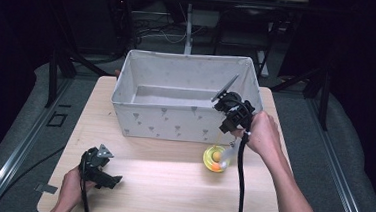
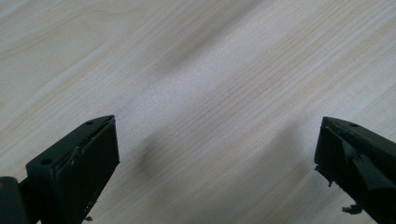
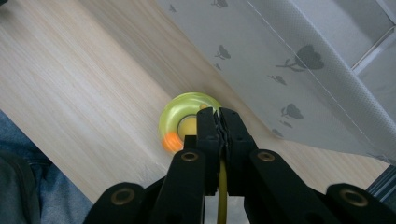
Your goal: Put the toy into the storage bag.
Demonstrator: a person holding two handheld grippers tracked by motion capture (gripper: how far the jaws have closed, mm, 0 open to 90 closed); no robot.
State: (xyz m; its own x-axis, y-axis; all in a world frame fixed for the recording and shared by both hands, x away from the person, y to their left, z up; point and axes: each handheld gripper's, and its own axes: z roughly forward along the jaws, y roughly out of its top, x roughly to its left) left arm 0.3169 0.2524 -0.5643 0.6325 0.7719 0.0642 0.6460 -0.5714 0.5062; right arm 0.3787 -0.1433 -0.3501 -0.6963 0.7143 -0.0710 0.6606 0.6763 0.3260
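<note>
Right claw [image 1: 228, 139], right of centre in the high view, is pressed together on a thin yellow string [image 3: 222, 186] — jaws meet with the string between them in the right gripper view. The yellow toy [image 1: 215, 158] hangs or rests just below it, at the worktop [image 1: 170, 185], just before the bin's [image 1: 185, 123] front wall; whether it has cleared the surface I cannot tell. Left claw [image 1: 102, 172], lower left, is spread and idle over bare wood. Judgement: grasp done — lift and placing in the bin, apparently empty, remain.
</note>
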